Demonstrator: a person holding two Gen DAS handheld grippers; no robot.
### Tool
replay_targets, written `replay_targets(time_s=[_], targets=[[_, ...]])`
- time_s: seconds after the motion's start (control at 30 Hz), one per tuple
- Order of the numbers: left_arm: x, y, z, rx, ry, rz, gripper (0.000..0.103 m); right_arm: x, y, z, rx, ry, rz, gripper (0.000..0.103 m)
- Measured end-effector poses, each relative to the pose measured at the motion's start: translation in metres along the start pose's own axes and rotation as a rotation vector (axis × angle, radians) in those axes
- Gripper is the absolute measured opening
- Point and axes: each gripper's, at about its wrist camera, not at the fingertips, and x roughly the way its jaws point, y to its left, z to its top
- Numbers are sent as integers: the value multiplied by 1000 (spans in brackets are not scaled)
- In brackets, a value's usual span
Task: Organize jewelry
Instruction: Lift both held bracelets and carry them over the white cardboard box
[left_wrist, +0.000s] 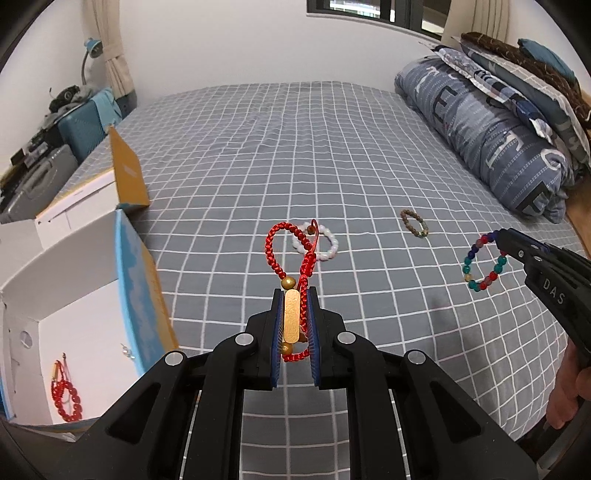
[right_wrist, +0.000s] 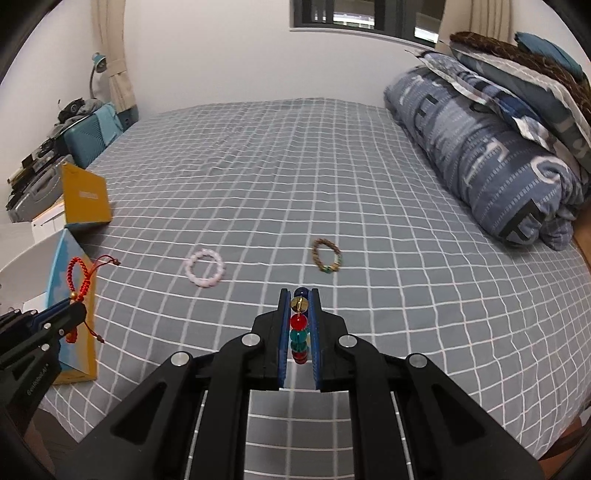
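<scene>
From the left wrist view we see our left gripper (left_wrist: 295, 299) pinching a red braided cord bracelet (left_wrist: 291, 266) with a gold bar, its loop standing up above the checked bedsheet (left_wrist: 258, 155). Past it a pale bead bracelet (left_wrist: 319, 243) and a brown bead bracelet (left_wrist: 414, 223) lie on the sheet, well apart. At the right our right gripper (left_wrist: 498, 236) holds a multicoloured bead bracelet (left_wrist: 484, 263) hanging in the air. At the left an open white box (left_wrist: 92, 317) holds a red bead piece (left_wrist: 66, 398). From the right wrist view we see the right gripper (right_wrist: 299, 295) clamped on the multicoloured beads (right_wrist: 298, 325), and the left gripper (right_wrist: 74, 306) at the left edge gripping the red cord (right_wrist: 83, 277) in front of the box (right_wrist: 74, 295).
</scene>
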Motion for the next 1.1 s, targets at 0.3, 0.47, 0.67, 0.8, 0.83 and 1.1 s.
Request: replay_targets(time_s=[0.3, 0.47, 0.67, 0.8, 0.83, 1.1], targets=[[-15, 43, -3, -53, -27, 32, 11, 0, 48, 10, -44, -20, 54, 9], [-31, 65, -3, -78, -57, 49, 11, 0, 75, 13, -70, -26, 86, 9], [-44, 91, -7, -111, -81, 71, 11, -4, 105, 18, -94, -42, 122, 9], [-52, 107, -9, -123, -92, 83, 12, -6, 122, 22, -112, -51, 143, 9], [-53, 111, -9, -127, -93, 87, 12, -7, 129, 22, -118, -52, 150, 9], [-56, 142, -14, -168, -88, 117, 12, -3, 165, 24, -160, -47, 189, 9]])
